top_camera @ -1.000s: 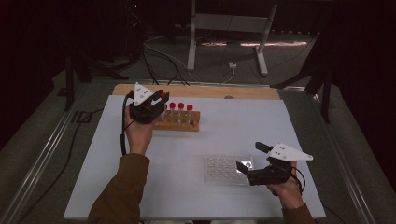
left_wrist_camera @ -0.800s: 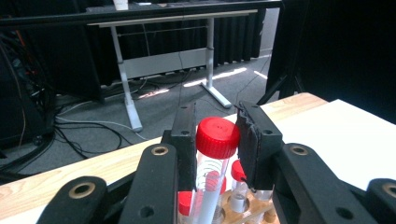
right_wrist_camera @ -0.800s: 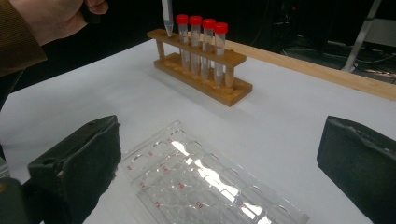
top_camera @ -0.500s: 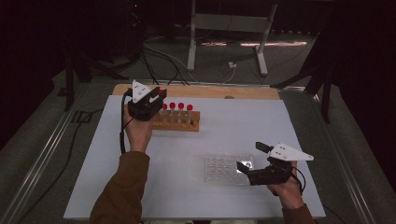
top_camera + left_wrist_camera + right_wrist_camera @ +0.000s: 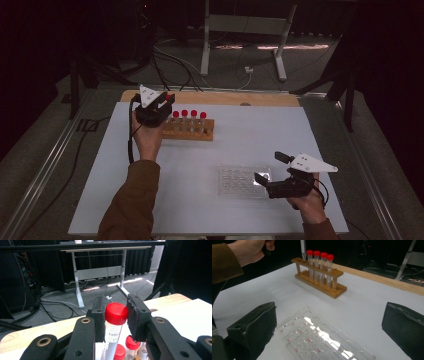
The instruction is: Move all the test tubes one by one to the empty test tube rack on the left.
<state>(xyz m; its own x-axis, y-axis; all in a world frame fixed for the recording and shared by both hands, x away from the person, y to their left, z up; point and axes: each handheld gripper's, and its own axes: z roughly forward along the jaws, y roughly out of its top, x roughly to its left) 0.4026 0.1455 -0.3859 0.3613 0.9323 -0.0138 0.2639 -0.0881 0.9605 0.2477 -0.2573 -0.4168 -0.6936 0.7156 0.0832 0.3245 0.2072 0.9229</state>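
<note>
My left gripper [image 5: 164, 101] is shut on the red cap of a clear tube [image 5: 115, 315], held upright over the left end of the wooden rack [image 5: 192, 131]. In the right gripper view the tube's pointed tip [image 5: 303, 251] hangs just above the rack [image 5: 322, 283], apart from it. Several red-capped tubes [image 5: 189, 116] stand in the rack. Near the table's front right, my right gripper [image 5: 271, 168] stands open, its jaws wide on either side of the near end of a clear well plate [image 5: 240, 182], also seen as the plate [image 5: 319, 340] lying flat.
A wooden board [image 5: 260, 98] runs along the far edge of the white table top [image 5: 260, 135]. Beyond it are a desk frame [image 5: 240, 25] and cables [image 5: 175, 60] on the floor. White surface lies bare between rack and plate.
The left hand has edged slightly up and away with the tube in its jaws. The right gripper and the plate have kept still.
</note>
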